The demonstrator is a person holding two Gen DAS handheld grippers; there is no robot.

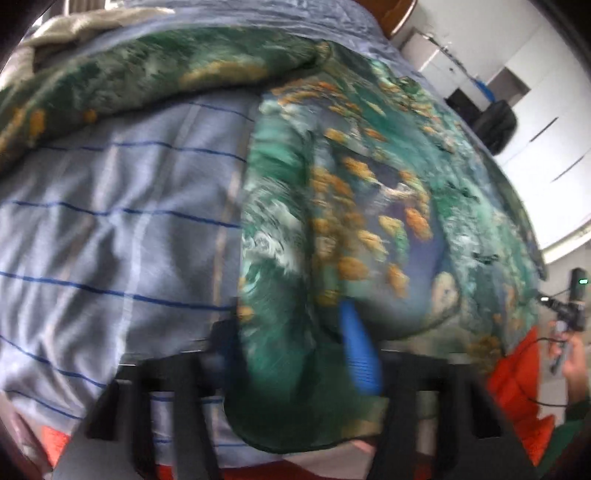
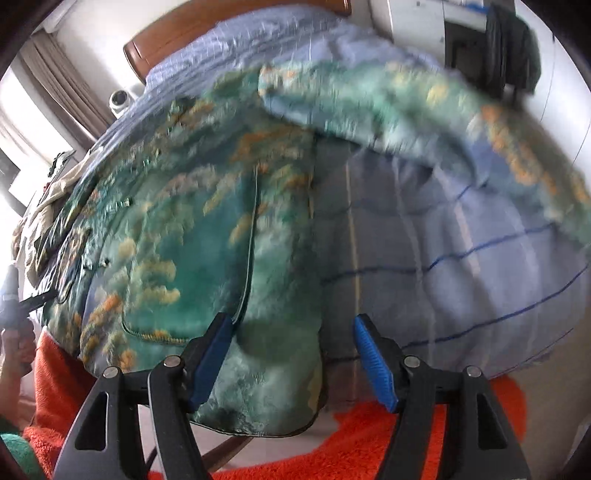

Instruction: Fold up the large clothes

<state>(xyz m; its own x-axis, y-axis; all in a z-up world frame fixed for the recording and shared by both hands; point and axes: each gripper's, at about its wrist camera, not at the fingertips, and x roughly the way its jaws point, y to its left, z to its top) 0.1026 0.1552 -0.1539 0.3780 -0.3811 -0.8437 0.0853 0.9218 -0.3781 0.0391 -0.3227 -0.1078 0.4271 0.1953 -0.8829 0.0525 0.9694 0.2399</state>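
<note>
A large green garment with orange and white print lies spread on a bed with a light blue checked sheet. In the left wrist view its near edge drapes over my left gripper; only one blue pad shows, the other is hidden by cloth, so its state is unclear. In the right wrist view the garment covers the bed's left half, with a sleeve blurred across the upper right. My right gripper is open, its blue pads astride the garment's hanging corner.
An orange-red towel-like cloth lies below the bed's near edge. A wooden headboard is at the far end. Beige fabric lies at the bed's far left. White cabinets and a dark bag stand at the right.
</note>
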